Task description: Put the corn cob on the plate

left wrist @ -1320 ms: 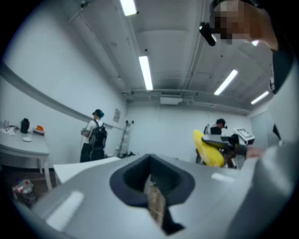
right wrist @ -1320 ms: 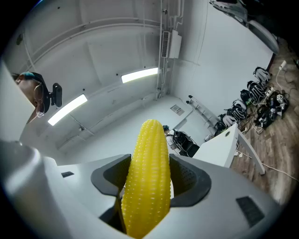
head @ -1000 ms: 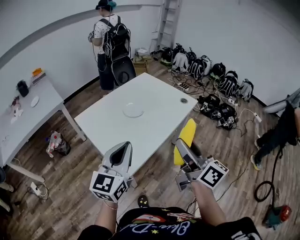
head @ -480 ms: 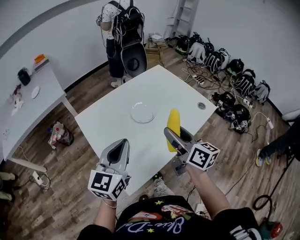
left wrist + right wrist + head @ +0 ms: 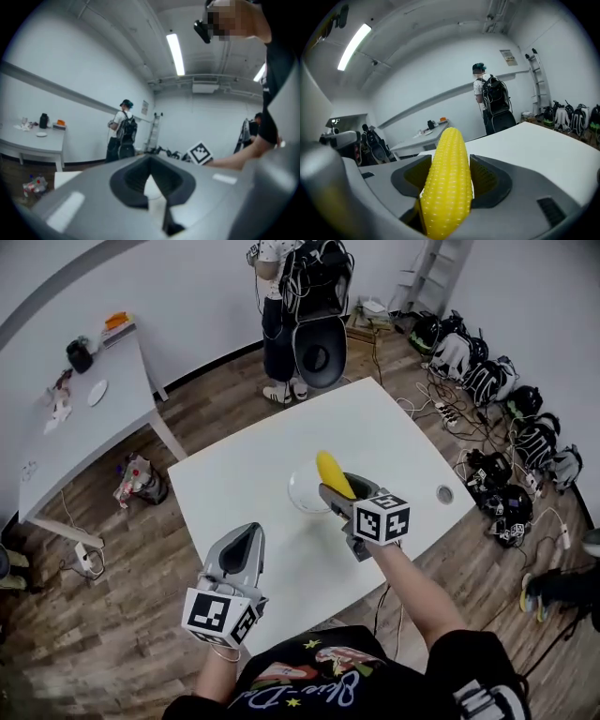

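Left tool (image 5: pixel 246 538) hangs at the near edge of the surface (image 5: pixel 234 486), well back from the plate (image 5: pixel 298 497), its jaws pressed together on nothing. That plate looks bare. Right tool (image 5: pixel 337 493) pinches the corn (image 5: pixel 332 474) over the plate's right part, the cob's long axis running along the jaws, away from the person. Lowering there should seat it.
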Action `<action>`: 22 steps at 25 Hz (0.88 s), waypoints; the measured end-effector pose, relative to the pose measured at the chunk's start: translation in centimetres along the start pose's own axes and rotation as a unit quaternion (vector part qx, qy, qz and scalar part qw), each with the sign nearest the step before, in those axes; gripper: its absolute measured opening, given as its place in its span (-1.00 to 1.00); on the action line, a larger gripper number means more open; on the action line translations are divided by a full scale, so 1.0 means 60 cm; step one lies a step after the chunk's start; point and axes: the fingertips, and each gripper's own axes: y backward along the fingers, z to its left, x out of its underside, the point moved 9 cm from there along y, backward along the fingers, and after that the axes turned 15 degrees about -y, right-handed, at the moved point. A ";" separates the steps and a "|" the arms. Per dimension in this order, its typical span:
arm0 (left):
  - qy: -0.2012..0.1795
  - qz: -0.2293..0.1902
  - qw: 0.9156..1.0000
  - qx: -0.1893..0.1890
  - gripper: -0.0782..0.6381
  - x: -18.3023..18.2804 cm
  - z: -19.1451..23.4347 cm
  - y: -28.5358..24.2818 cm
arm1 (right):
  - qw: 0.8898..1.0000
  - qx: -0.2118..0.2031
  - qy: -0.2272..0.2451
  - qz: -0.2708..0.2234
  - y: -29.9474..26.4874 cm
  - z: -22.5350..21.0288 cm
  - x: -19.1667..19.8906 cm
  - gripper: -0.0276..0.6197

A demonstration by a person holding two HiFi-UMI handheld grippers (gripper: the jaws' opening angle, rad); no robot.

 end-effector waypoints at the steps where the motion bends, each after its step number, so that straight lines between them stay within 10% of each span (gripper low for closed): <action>1: 0.002 0.006 1.000 -0.012 -0.82 0.002 0.007 0.000 | 1.000 0.004 0.010 0.019 -0.023 -0.011 -0.002 -0.10; 22: 0.032 0.043 0.990 -0.129 -0.82 0.029 0.070 0.082 | 0.952 0.058 0.183 0.238 -0.220 -0.068 0.064 -0.09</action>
